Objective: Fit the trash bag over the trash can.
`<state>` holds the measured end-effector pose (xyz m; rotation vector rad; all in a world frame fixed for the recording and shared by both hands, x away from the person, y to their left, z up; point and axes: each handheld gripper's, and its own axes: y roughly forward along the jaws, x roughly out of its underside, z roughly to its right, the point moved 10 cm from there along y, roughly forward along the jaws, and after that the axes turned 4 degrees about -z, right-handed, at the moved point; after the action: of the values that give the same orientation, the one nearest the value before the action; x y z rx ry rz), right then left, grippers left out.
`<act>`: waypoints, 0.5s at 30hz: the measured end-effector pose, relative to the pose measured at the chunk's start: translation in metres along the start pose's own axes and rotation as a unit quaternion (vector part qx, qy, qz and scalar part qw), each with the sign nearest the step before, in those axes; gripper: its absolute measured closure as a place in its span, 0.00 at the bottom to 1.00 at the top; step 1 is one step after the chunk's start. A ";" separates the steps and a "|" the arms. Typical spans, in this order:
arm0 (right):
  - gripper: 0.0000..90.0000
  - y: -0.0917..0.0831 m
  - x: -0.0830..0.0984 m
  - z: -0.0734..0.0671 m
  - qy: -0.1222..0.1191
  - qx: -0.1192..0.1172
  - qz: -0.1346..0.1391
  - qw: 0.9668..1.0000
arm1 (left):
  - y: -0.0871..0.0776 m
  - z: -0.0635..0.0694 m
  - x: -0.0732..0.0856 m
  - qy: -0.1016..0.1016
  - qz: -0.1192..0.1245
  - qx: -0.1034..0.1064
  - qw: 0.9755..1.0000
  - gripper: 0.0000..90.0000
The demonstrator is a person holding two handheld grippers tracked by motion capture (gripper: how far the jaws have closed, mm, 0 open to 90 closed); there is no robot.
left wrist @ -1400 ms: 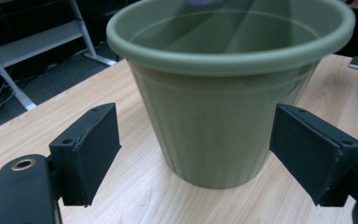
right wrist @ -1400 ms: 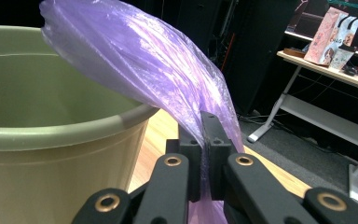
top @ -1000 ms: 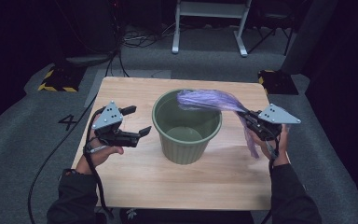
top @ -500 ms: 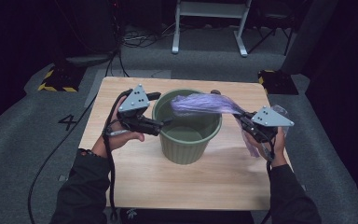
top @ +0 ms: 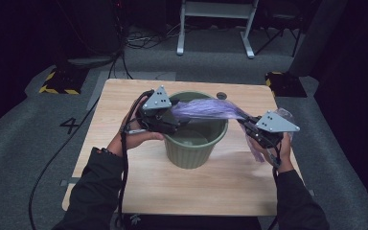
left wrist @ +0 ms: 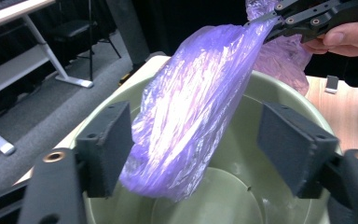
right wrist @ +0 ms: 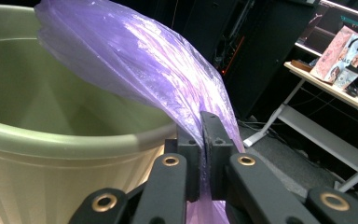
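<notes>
We see wooden table [top: 124, 110], green bin [top: 194, 143] near centre, interior bare. Purple plastic bag [top: 206, 108] stretches over bin mouth, left end dipping inside, right end past right rim. Our right gripper [top: 247, 125] clenched on bag just right of rim. Our left gripper [top: 181, 122] at bin's left rim, jaws spread either side of bag's free end, not yet pinching. Table bare near us; small dark disc [top: 221, 96] beyond bin.
</notes>
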<state>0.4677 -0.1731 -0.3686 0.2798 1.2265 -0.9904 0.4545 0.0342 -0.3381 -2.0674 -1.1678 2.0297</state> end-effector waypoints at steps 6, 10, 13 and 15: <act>0.98 -0.001 -0.007 -0.007 -0.007 -0.014 0.011 1.000 | 0.009 0.007 0.003 0.019 -0.026 0.011 0.999 0.44; 0.98 -0.002 -0.011 -0.013 -0.016 -0.026 0.013 0.999 | 0.015 0.011 0.006 0.041 -0.041 0.010 0.998 0.55; 0.98 -0.002 -0.013 -0.017 -0.026 -0.027 0.012 0.999 | 0.019 0.014 0.007 0.044 -0.046 0.015 0.998 0.58; 0.98 -0.002 -0.015 -0.019 -0.029 -0.028 0.013 0.999 | 0.023 0.015 0.008 0.047 -0.051 0.018 0.997 0.56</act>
<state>0.4535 -0.1547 -0.3619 0.2203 1.1928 -0.9347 0.4513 0.0149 -0.3585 -2.0190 -1.1865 1.8741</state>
